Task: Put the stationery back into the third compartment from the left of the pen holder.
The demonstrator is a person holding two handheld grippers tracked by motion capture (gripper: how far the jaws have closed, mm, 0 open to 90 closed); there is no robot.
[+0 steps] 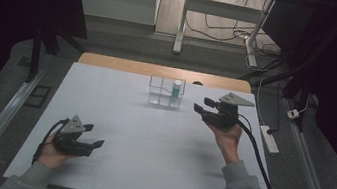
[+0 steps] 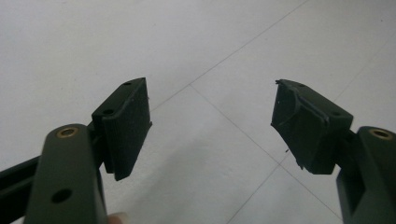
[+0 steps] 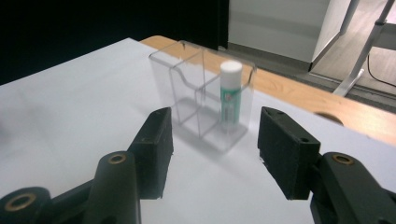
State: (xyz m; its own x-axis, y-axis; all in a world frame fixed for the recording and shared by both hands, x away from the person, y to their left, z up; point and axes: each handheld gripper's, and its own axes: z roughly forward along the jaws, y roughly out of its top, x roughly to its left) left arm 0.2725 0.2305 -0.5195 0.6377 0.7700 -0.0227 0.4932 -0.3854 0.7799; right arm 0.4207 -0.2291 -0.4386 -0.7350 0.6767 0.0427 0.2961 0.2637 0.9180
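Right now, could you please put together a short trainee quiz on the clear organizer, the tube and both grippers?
1. True or false: the green tube with a white cap stands upright in the clear organizer.
2. What is between the right gripper jaws? A) the tube B) nothing C) a cable
3. What surface lies under the open left gripper?

Key: 1 true. 2 B. 3 the white table.

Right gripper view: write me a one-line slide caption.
Open right gripper facing a clear divided organizer on the white table, a white-capped green tube standing in one compartment.
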